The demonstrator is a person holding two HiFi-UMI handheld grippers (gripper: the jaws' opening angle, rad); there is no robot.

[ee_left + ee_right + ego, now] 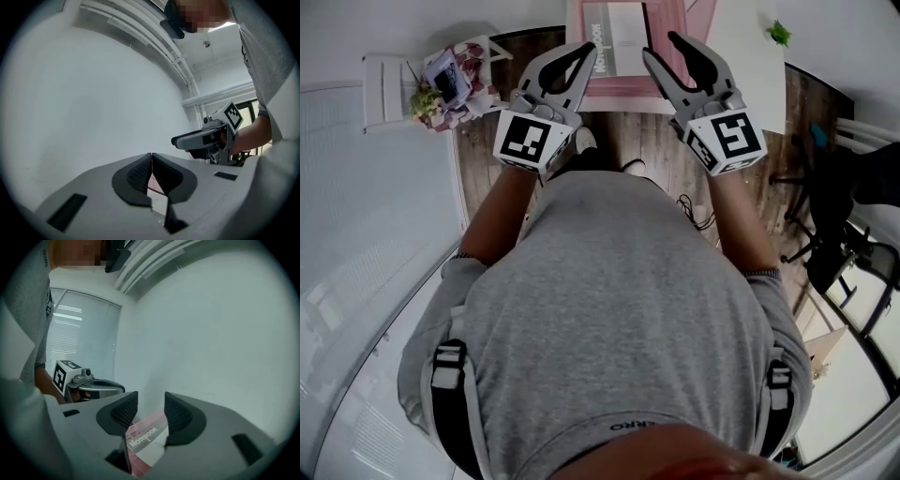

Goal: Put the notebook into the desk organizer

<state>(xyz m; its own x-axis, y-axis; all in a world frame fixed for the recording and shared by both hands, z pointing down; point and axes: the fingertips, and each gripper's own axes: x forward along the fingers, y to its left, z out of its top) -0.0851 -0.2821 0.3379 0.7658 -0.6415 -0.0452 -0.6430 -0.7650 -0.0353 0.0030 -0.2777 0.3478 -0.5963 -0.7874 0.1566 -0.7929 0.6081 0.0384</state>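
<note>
Gray shirt [619, 319] fills the lower head view, with black straps [448, 375] at both sides; the small print at its hem is too small to read. Both forearms reach forward over a strip of wood floor [628, 141].

Left gripper [579, 54] has its jaws pressed together at the tips, nothing pinched; in its own view [151, 157] only a sliver of pink cover shows through the gap lower down. Right gripper [663, 47] is spread and empty, hovering over the notebook [623, 37]. Each carries a cube of black-and-white square markers.

That notebook lies flat at the near edge of a white table [750, 66]. It is pink with a pale label, and the right gripper view reads "NOTEBOOK" on it [145, 439], framed by the parted jaws [151, 401].

Off to the left, well apart, a floral box [455, 80] holds green leaves and a dark flat item; whether it is the organizer I cannot tell. A black chair [834, 216] crowds the right side. Beyond the grippers, a bare white wall faces both, with a window blind [79, 348] at one side.
</note>
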